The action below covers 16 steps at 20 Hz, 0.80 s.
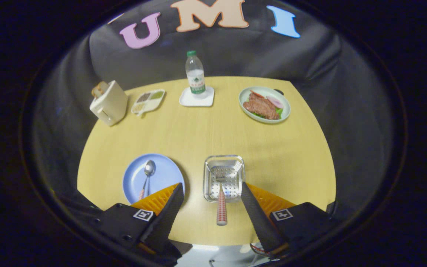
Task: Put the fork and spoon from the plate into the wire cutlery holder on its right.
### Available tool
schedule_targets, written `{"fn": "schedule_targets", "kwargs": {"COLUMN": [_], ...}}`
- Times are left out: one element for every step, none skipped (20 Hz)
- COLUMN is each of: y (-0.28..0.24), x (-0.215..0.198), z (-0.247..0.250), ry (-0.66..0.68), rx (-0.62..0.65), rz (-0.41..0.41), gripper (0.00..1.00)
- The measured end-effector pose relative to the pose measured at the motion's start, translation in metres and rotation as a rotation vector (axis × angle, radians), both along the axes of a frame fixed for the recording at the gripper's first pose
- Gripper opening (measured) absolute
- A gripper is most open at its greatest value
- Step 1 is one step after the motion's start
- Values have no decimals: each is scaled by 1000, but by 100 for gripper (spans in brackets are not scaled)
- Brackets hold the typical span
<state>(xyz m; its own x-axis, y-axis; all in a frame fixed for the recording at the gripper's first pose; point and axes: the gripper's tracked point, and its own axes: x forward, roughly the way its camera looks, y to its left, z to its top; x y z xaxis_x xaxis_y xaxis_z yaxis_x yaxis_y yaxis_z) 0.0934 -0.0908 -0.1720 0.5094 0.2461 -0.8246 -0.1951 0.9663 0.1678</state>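
The task looks about half done. The fork (221, 202) already stands in the wire cutlery holder (210, 185), its tines down inside and its checked handle leaning out over the near rim, between the two fingers of the claw (212, 191). The claw is spread wide and pinches nothing; the handle does not touch either finger. The spoon (146, 177) lies on the blue plate (165, 171), ahead of the left finger and just beside the holder on the yellow surface (213, 129). I judge that only the spoon is left to carry over.
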Motion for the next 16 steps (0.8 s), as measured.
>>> {"fn": "schedule_targets", "kwargs": {"y": [3,7,9,10,12,16,21,28,36,44,54,65,76,88,99,110], "x": [2,4,5,1,-2,-6,-12,-18,-27,-34,-40,-47,-55,-62,-68,-74], "z": [8,18,27,35,43,49,54,56,58,59,60,58,53,45,35,23], "ry": [-53,-111,-163,-211,-262,-308,-346,-376,-399,-426,-458,-478,-487,-491,-485,-473], "rx": [26,50,67,76,83,88,88,90,89,89,93,98,104,108,106,107], "rz": [-17,-33,-49,-62,-72,-76,-77,-71,-62,-55,-48,-43,-35,-22,-14,-5], "gripper": [98,98,98,98,98,98,98,98,97,97,97,97,97,97,97,97]}}
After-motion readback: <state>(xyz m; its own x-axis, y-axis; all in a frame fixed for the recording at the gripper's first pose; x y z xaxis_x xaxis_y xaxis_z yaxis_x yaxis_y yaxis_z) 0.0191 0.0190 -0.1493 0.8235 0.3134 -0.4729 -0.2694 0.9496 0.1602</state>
